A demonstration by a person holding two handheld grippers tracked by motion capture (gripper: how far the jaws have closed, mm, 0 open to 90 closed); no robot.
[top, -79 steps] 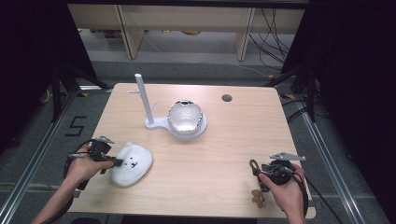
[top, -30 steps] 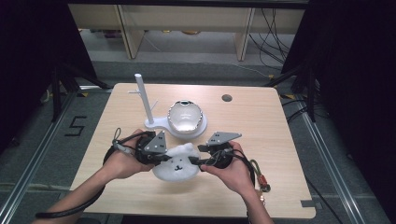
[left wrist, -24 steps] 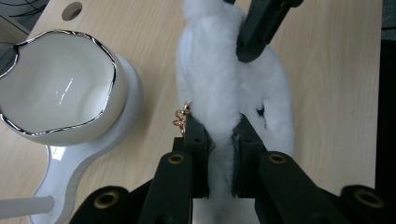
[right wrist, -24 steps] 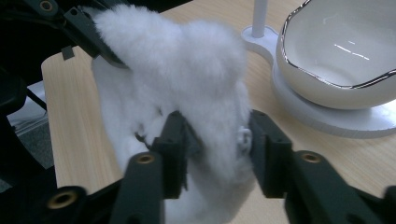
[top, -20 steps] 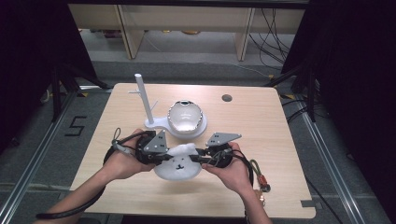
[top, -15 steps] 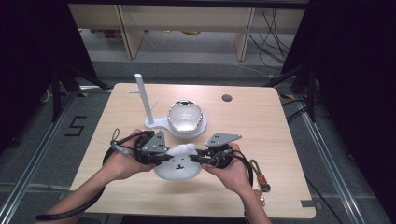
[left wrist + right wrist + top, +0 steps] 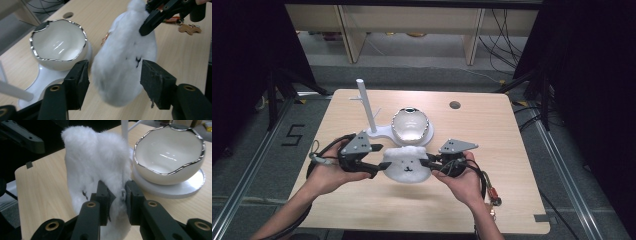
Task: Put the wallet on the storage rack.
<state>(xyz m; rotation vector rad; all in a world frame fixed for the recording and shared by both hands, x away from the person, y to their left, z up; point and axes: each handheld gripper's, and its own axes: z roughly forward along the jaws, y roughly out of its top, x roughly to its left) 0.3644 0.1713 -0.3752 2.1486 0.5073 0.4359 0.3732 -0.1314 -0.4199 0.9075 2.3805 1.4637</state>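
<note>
The fluffy white plush toy with a small stitched face (image 7: 408,166) hangs between the two tools, lifted off the pale wooden table (image 7: 512,150). The right gripper (image 7: 117,192) pinches a fold of its fur, jaws pressed tight, and seems to carry its weight. The left gripper (image 7: 113,82) has just been opening: its jaws stand spread on either side of the toy's body, which sits between them, with the pads apparently clear of the fur, though the fuzzy edge makes that hard to judge. This looks like a handover from left to right. Just beyond the toy stands the glossy white eggshell-shaped bowl with a silver rim (image 7: 58,42), on a white stand with an upright post (image 7: 364,102), probably where the toy is headed.
</note>
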